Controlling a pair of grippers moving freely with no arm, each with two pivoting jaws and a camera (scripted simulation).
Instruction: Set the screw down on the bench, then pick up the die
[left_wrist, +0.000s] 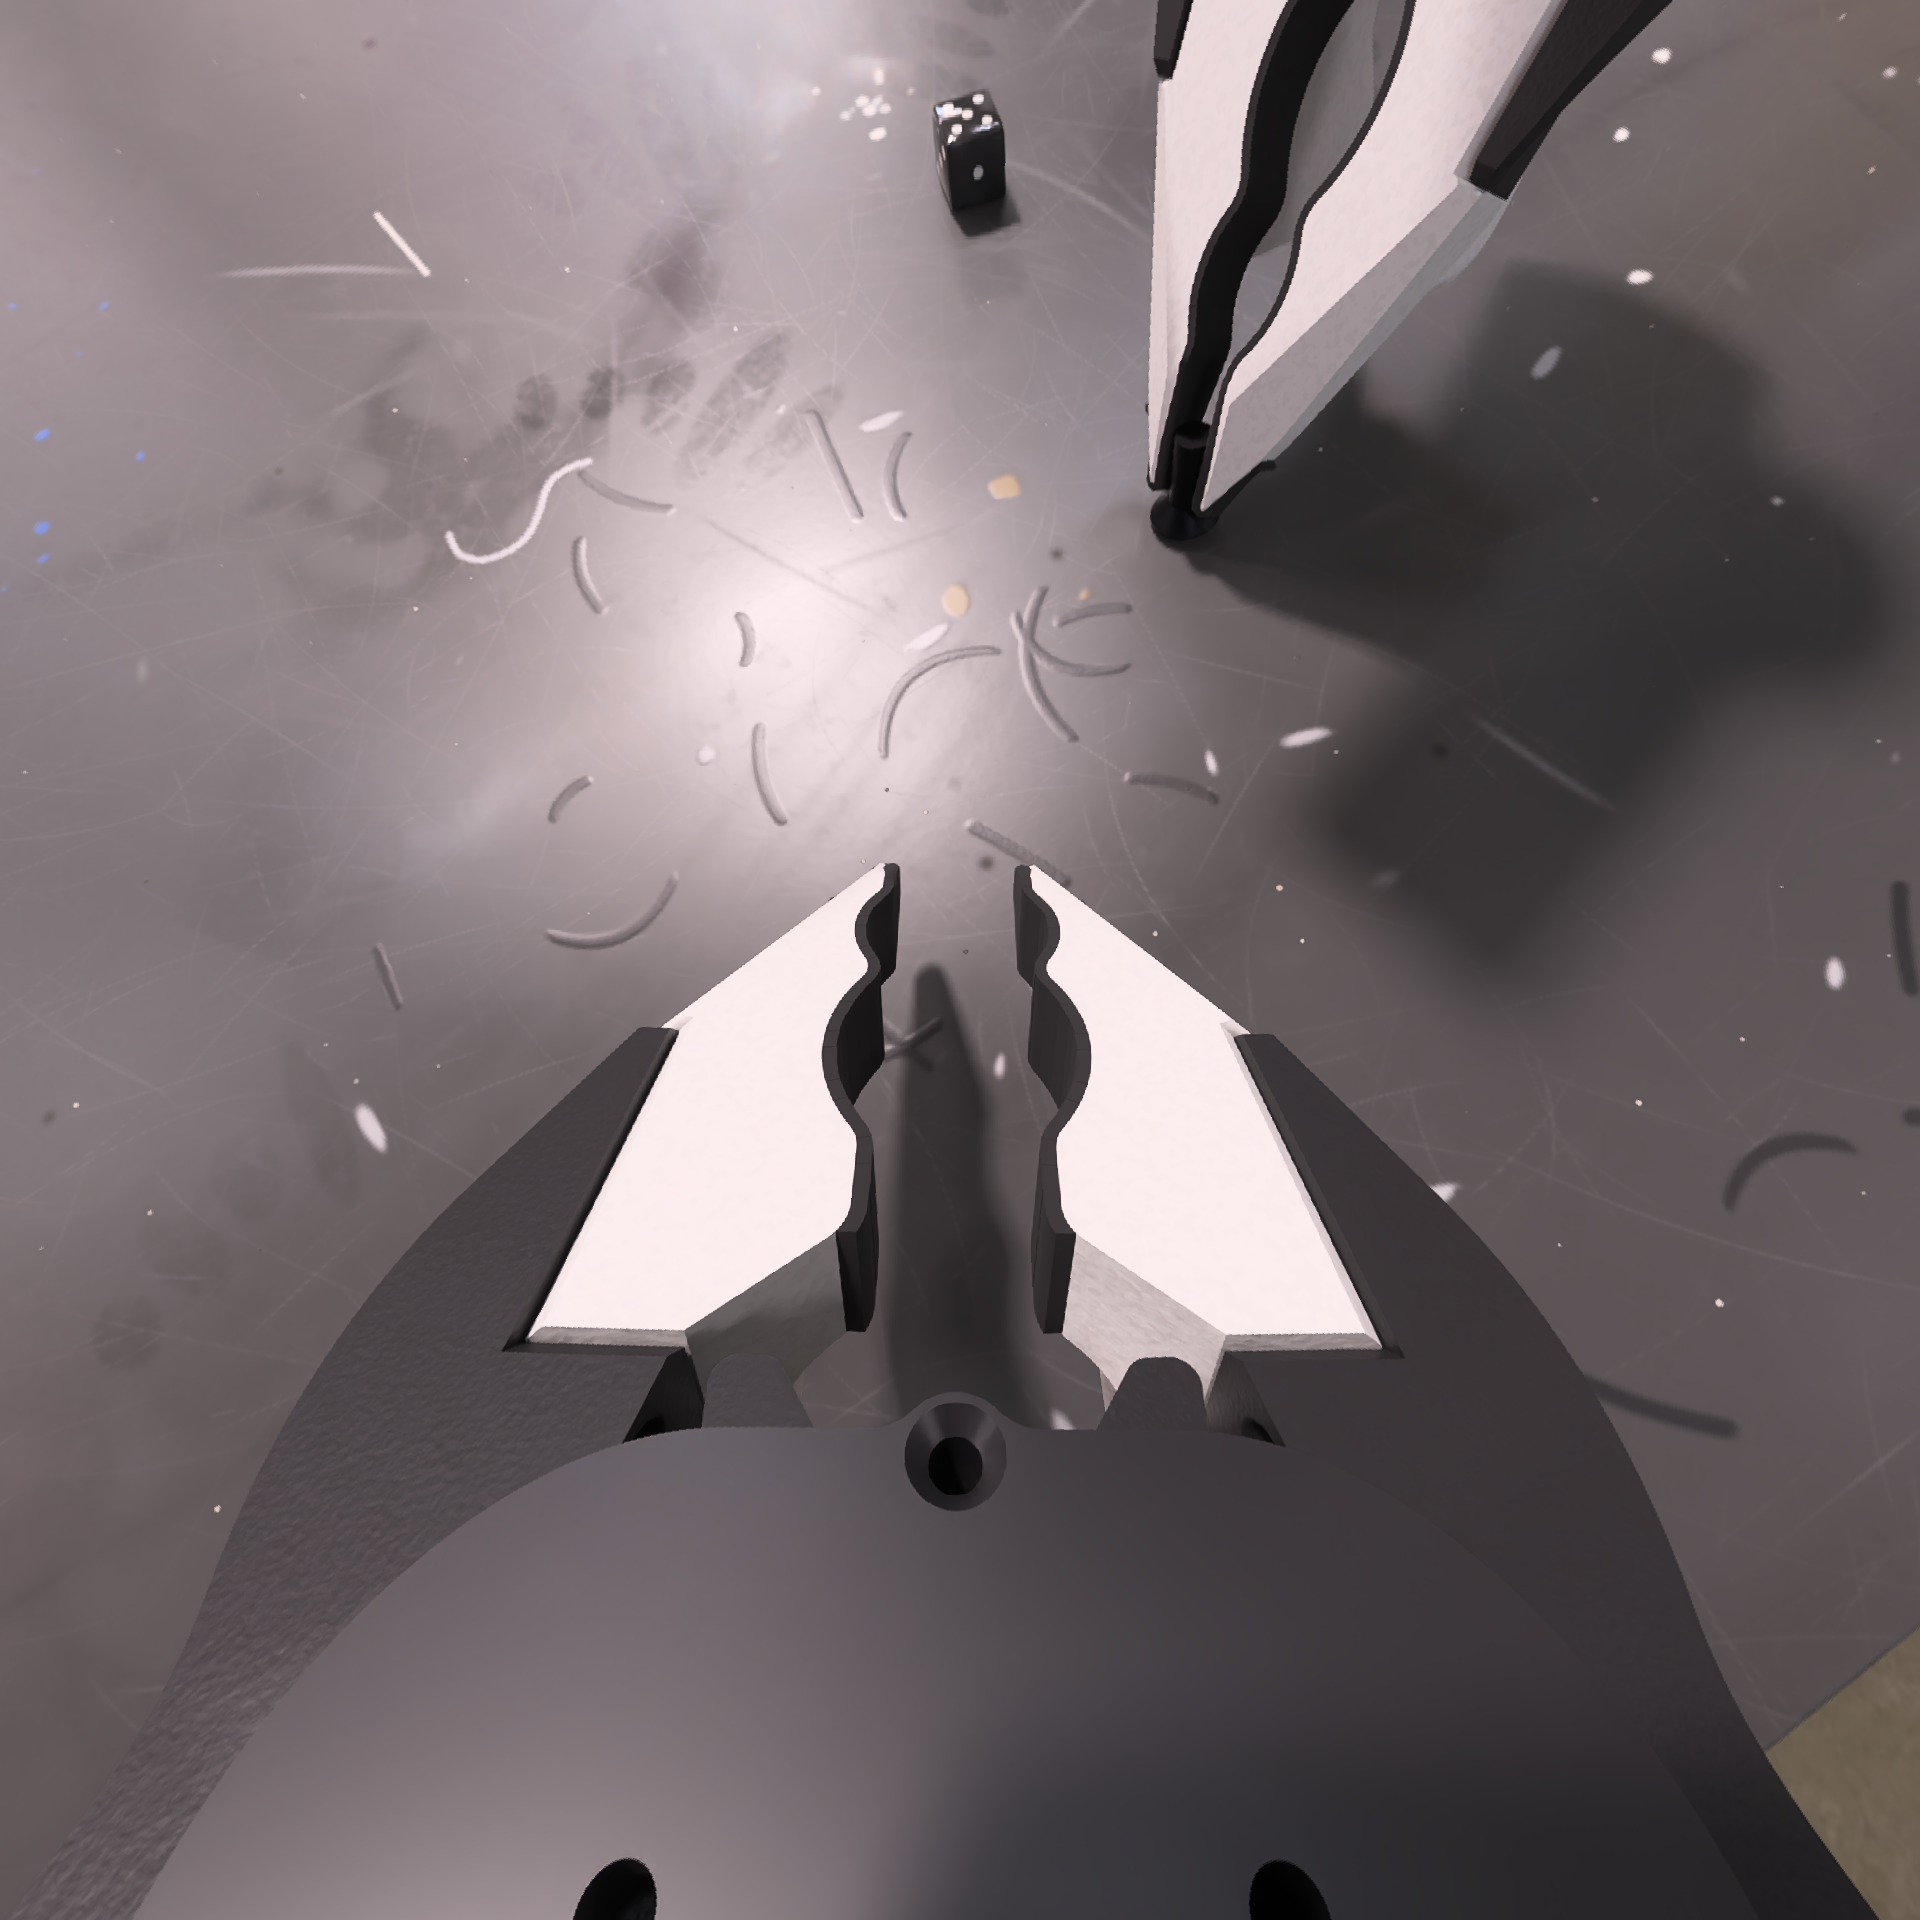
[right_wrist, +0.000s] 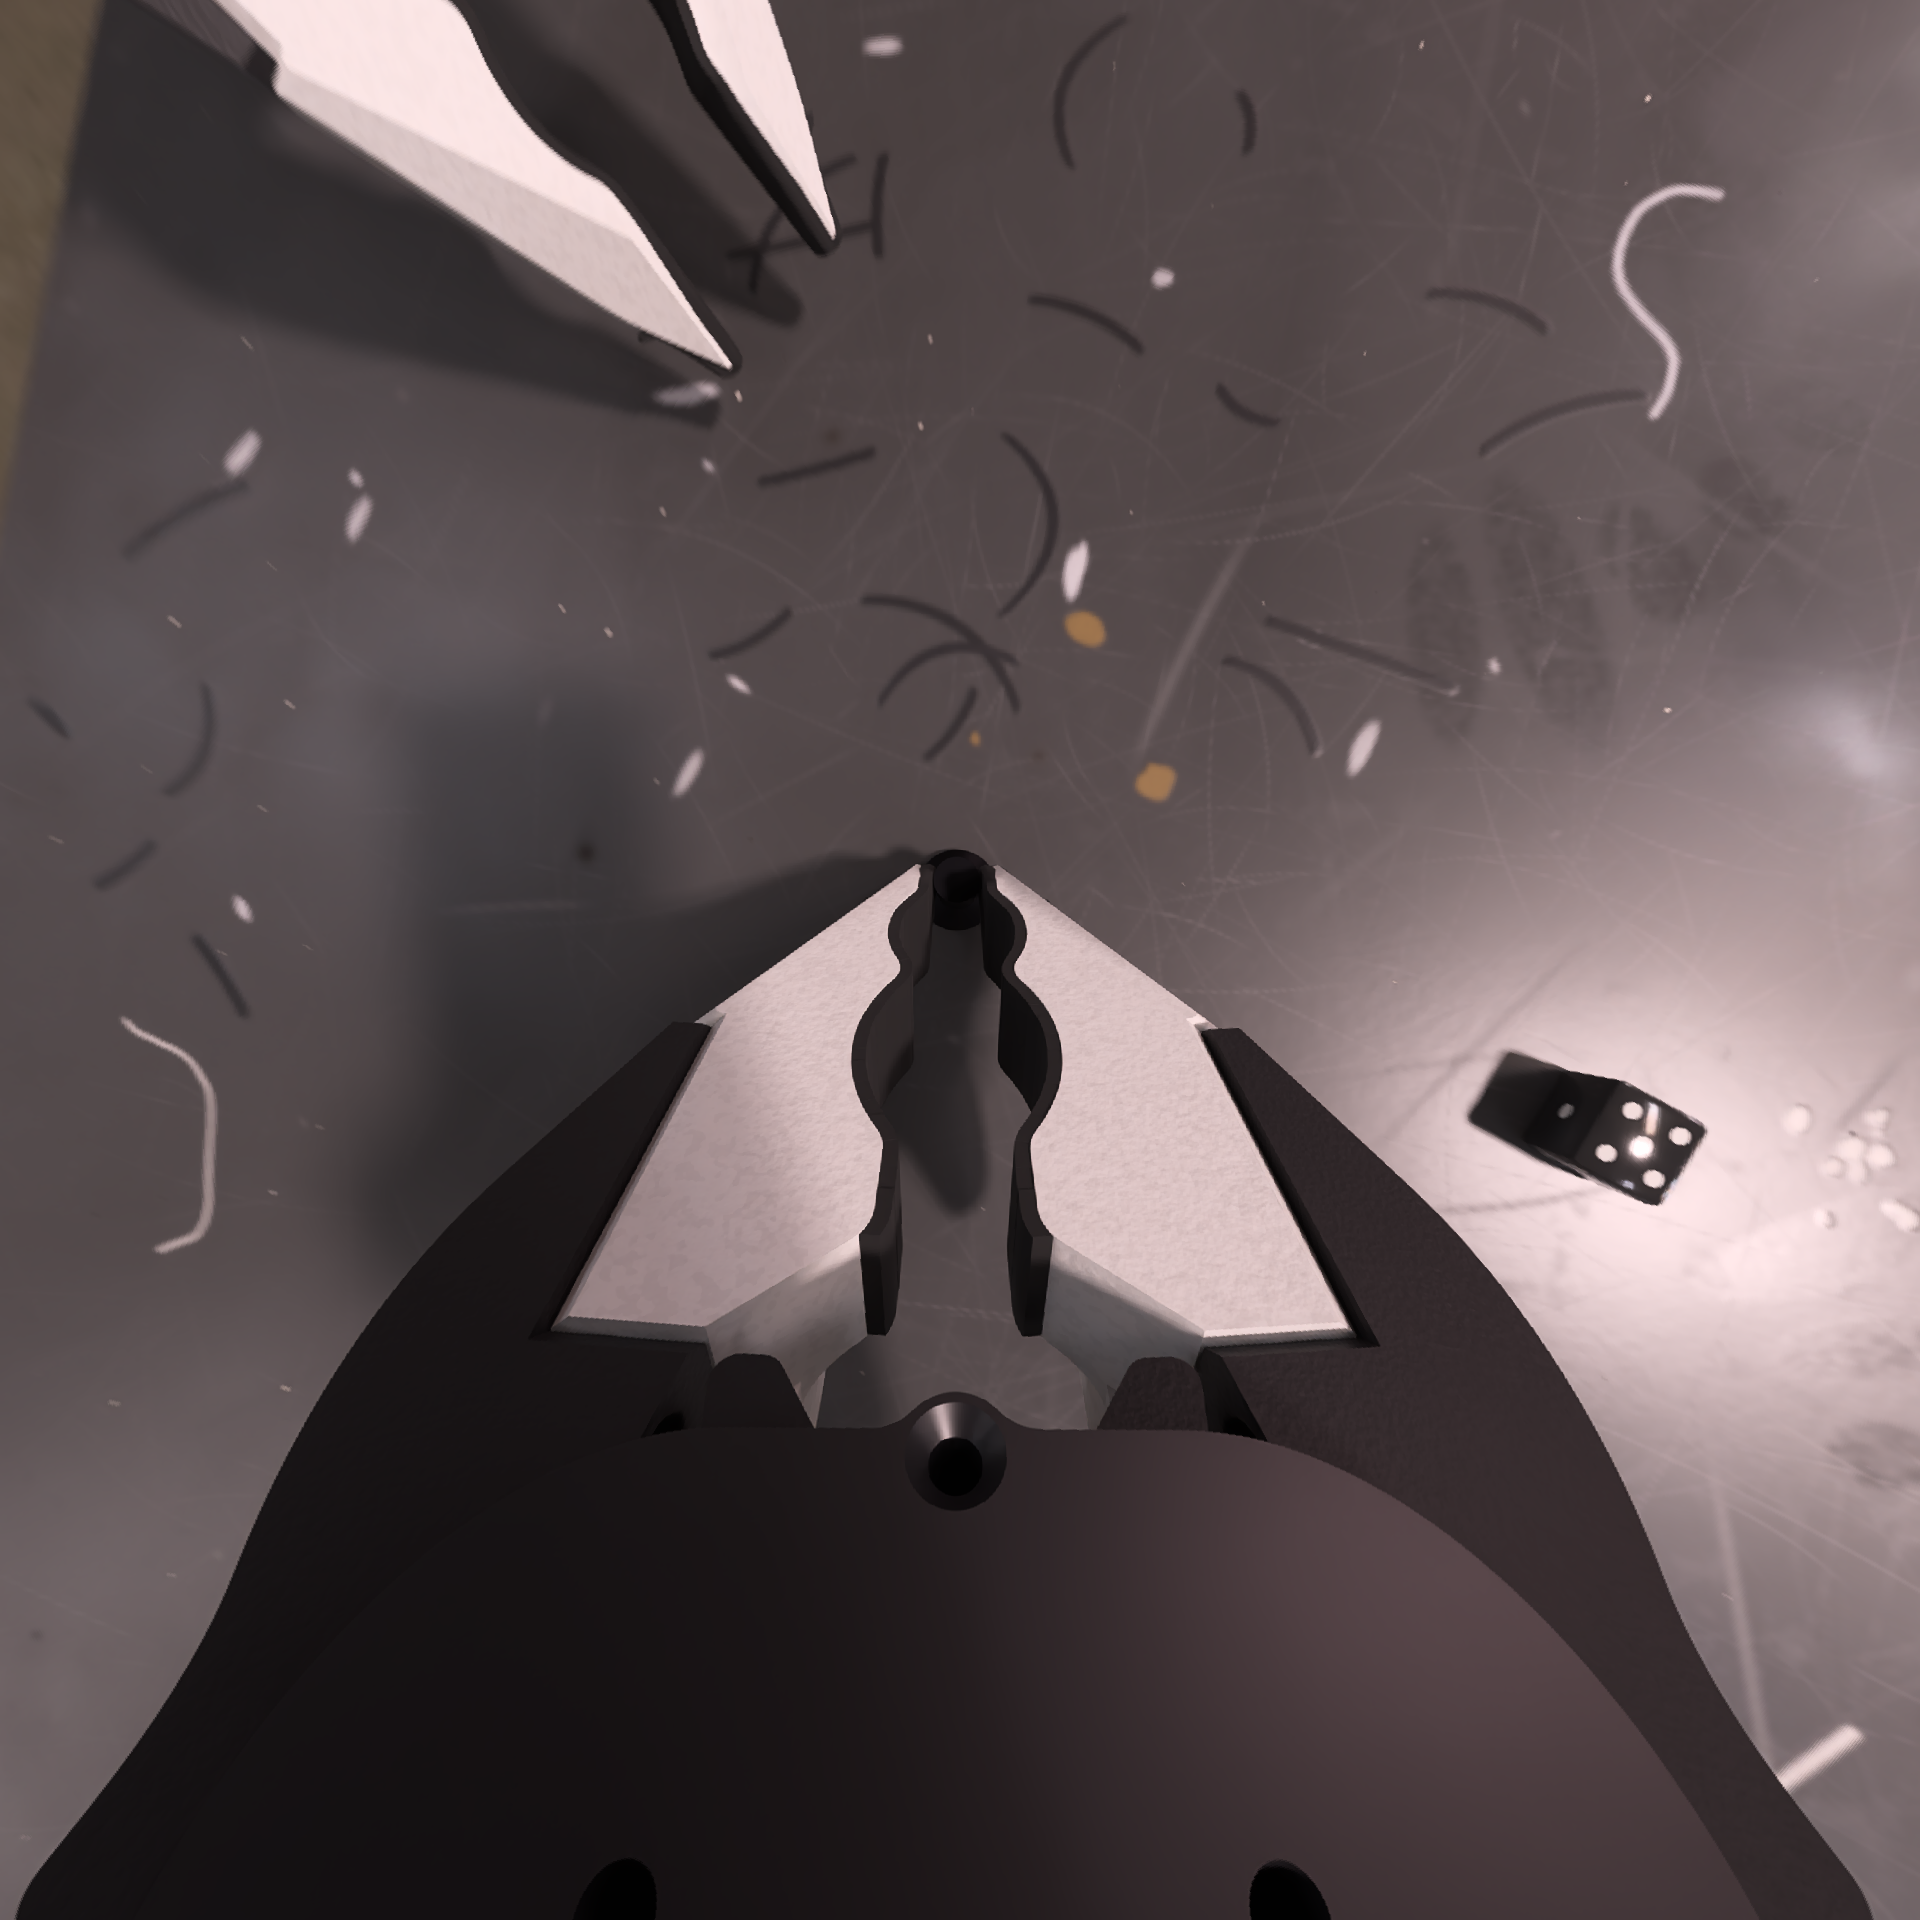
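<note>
Screw (right_wrist: 956, 896) is pinched at the very tips of the right tool (right_wrist: 958, 878), upright, head down, touching or just above the table (left_wrist: 312, 727); cannot tell which. Looks small, stiff, metal, light and probably slippery, likely to roll once freed, so let go low. Held by the shank just above the head.

Right tool is narrowed onto the screw. Left tool (left_wrist: 956, 883) holds nothing, fingers a modest gap apart, hovering over metal shavings (left_wrist: 935, 675) near the table middle.

Die (left_wrist: 968, 151) is black with white dots, sits flat on the table, well apart from the screw; in the right wrist view it lies right of the right tool's tips. Judged light, rigid, smooth-faced; best taken across two opposite flat faces, squarely, or it may squirt out. Screw not yet released, die untouched.
</note>
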